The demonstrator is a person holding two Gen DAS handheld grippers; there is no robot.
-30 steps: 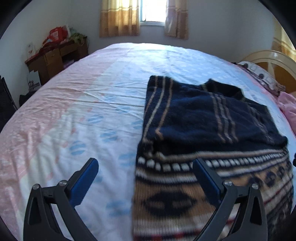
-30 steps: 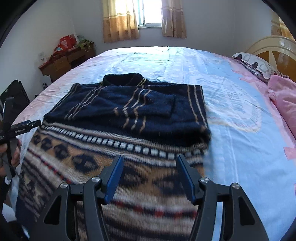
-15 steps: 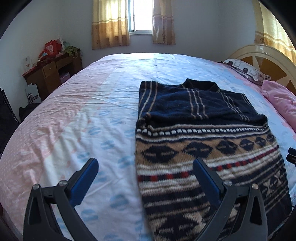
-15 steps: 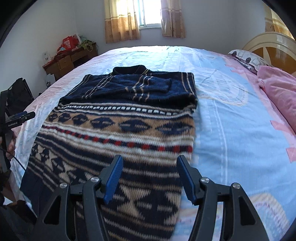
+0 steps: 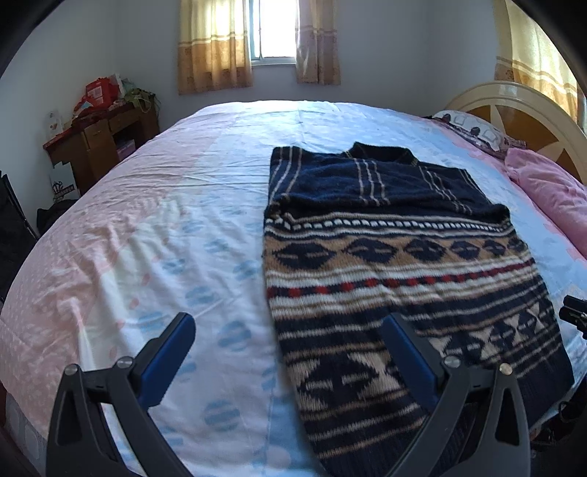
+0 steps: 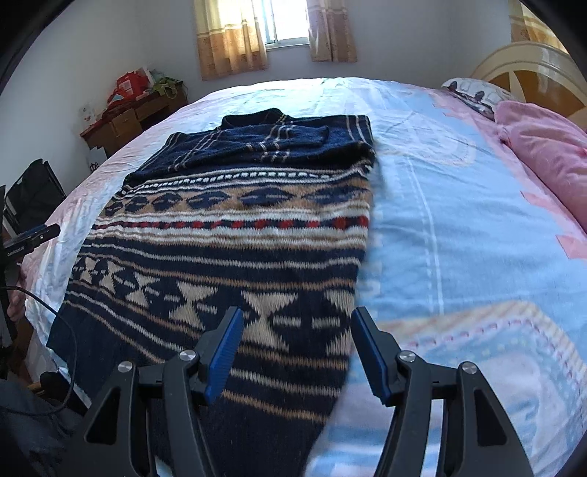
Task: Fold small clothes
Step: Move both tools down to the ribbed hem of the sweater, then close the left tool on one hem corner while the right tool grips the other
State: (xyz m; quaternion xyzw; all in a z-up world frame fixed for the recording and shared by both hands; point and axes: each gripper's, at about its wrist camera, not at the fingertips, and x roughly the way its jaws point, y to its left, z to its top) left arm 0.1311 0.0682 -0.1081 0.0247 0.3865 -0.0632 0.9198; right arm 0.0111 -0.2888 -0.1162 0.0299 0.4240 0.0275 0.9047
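A navy knitted sweater point(image 5: 385, 264) with tan, white and red pattern bands lies flat on the bed sheet point(image 5: 165, 227). Its sleeves are folded across the plain navy chest, and the collar points to the far side. My left gripper point(image 5: 290, 330) hovers open near the hem, straddling the sweater's left edge, with nothing between its fingers. My right gripper point(image 6: 297, 330) hangs open over the sweater point(image 6: 234, 235) at its right edge near the hem, also holding nothing. In the right wrist view the left gripper point(image 6: 33, 238) shows at the far left, in a person's hand.
A pink quilt point(image 6: 550, 154) and a patterned pillow point(image 5: 473, 128) lie by the cream headboard point(image 5: 521, 110) on the right. A wooden desk point(image 5: 99, 146) with red clutter stands far left under the curtained window point(image 5: 273, 29). A black cable point(image 6: 55, 323) hangs at the bed's near left edge.
Both grippers have drawn back from the folded chest toward the hem, so the sweater's whole patterned lower half now shows. Both stay open; the sweater has not moved.
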